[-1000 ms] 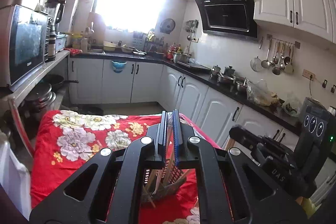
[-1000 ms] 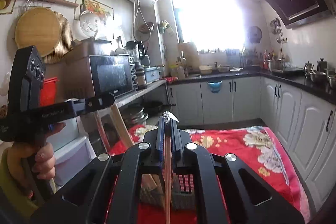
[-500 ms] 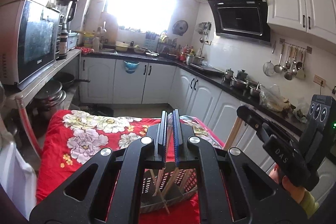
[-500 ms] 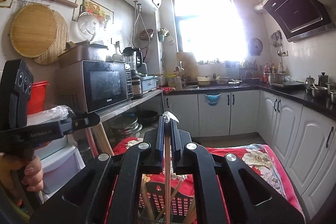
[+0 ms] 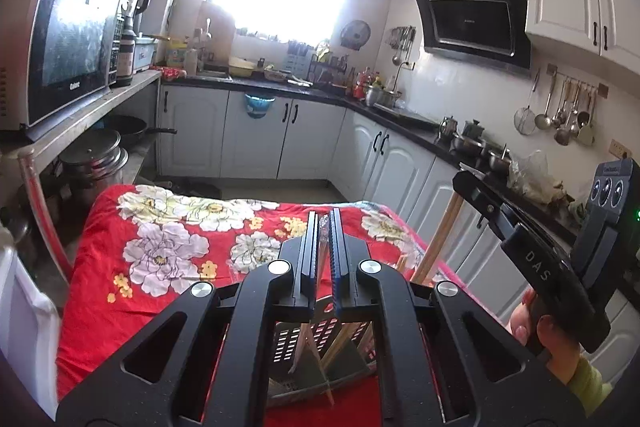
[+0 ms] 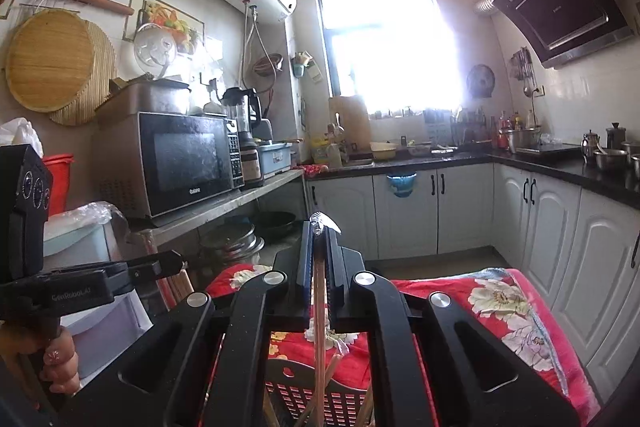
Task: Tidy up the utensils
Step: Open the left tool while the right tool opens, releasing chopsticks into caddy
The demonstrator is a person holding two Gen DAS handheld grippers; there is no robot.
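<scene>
Down at the bottom centre of the left wrist view, a slotted utensil basket (image 5: 320,351) sits on the red floral cloth (image 5: 160,255), with several wooden chopsticks (image 5: 305,347) leaning crosswise inside it. Above it, the left gripper (image 5: 324,227) has its jaws clenched almost together; a thin pale thing sits between them, too small to name. Toward the right edge of that view, the right gripper (image 5: 464,175) pinches a wooden stick (image 5: 440,239) that slants down toward the basket, and the hand (image 5: 548,339) holding it shows at lower right.

From the right wrist view, the hand (image 6: 60,367) with the left gripper (image 6: 176,261) sits at the lower left. At centre, the right gripper (image 6: 319,227) is clamped on a thin utensil (image 6: 319,291) whose shiny metal tip (image 6: 325,219) pokes out past the jaws, a detail hidden in the other view. Its shaft runs down toward the basket (image 6: 316,399) at the bottom edge, where more sticks stand.
</scene>
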